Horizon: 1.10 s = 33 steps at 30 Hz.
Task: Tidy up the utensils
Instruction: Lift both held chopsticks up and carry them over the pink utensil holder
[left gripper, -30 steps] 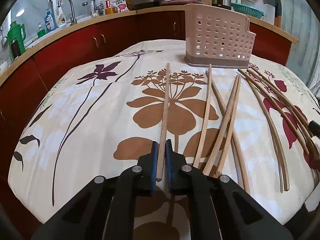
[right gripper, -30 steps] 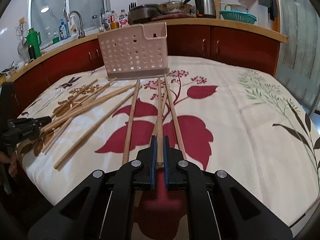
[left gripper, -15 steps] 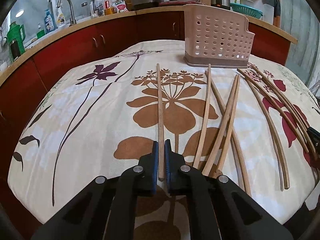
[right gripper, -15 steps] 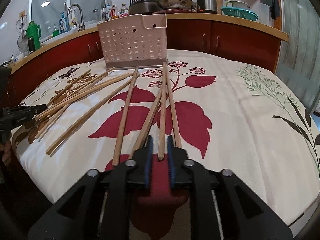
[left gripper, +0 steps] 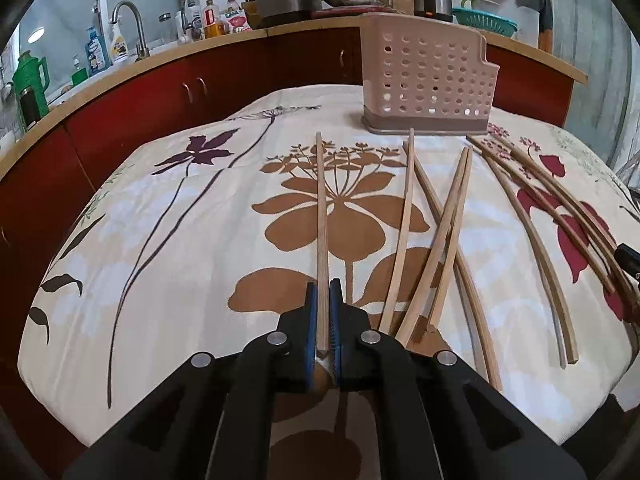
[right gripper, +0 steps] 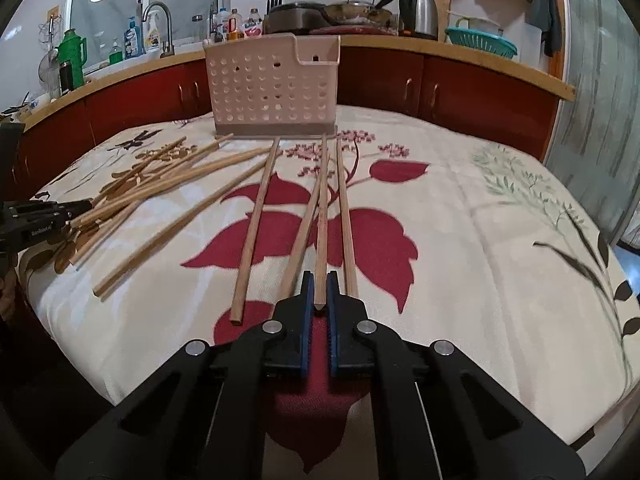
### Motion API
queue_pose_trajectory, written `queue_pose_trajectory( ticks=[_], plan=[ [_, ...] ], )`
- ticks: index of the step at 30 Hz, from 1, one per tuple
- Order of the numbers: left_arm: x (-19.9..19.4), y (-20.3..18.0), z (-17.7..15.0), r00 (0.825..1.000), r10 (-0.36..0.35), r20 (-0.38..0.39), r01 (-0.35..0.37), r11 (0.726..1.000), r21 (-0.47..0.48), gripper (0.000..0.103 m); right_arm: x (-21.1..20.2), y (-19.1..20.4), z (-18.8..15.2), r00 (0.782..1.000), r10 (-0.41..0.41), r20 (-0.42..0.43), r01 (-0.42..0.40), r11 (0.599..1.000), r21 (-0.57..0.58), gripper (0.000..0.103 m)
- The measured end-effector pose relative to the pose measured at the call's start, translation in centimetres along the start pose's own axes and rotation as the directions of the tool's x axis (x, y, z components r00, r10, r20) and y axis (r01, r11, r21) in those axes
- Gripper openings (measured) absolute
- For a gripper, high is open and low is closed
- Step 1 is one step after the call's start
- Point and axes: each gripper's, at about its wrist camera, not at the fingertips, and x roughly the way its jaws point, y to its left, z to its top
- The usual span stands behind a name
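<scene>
It was a home kitchen: a wooden counter (right gripper: 460, 54) ran over red cabinets (right gripper: 480, 92), carrying a faucet (right gripper: 158, 26), kettle (right gripper: 418, 18), wok (right gripper: 356, 10), soap bottles (right gripper: 132, 42) and a green colander (right gripper: 482, 42).

The left tongs (left gripper: 324, 308) are showing matte black angular arms, each carrying two round silver screw heads, and blue ribbed pads lining the inner faces of the tips. The right tongs (right gripper: 320, 292) are showing the same build: black arms with long cut-out slots, silver screws and blue pads. White lettering is showing on the left tongs' black side in the right wrist view.
</scene>
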Motion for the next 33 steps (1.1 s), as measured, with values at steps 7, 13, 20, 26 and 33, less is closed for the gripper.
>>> queue_pose_trajectory(
  ticks=[7, 13, 20, 26, 33],
  plan=[
    [-3.1, 0.0, 1.1, 0.996, 0.006, 0.086, -0.008, 1.0, 0.016, 0.007, -2.9, 0.4, 2.5, 0.995, 0.002, 0.097, 0.0, 1.0, -0.014, 0.007],
    [-6.4, 0.3, 2.5, 0.982, 0.004, 0.187, -0.006, 1.0, 0.009, 0.007, -5.3, 0.2, 4.6, 0.985, 0.008, 0.175, -0.008, 1.0, -0.005, 0.007],
    [-9.6, 0.2, 4.1, 0.957, 0.008, 0.29, -0.015, 1.0, 0.021, 0.007, -7.6, 0.3, 6.5, 0.969, 0.013, 0.245, -0.011, 1.0, -0.007, 0.007],
    [-11.3, 0.4, 5.2, 0.941, 0.005, 0.338, -0.012, 1.0, 0.016, 0.007, -9.0, 0.3, 8.5, 0.952, 0.02, 0.307, -0.017, 1.0, -0.011, 0.007],
    [-11.8, 0.9, 6.6, 0.933, -0.015, 0.359, 0.011, 1.0, 0.014, 0.007, -9.2, 0.0, 11.1, 0.934, 0.037, 0.356, -0.037, 0.999, -0.007, 0.007]
  ],
)
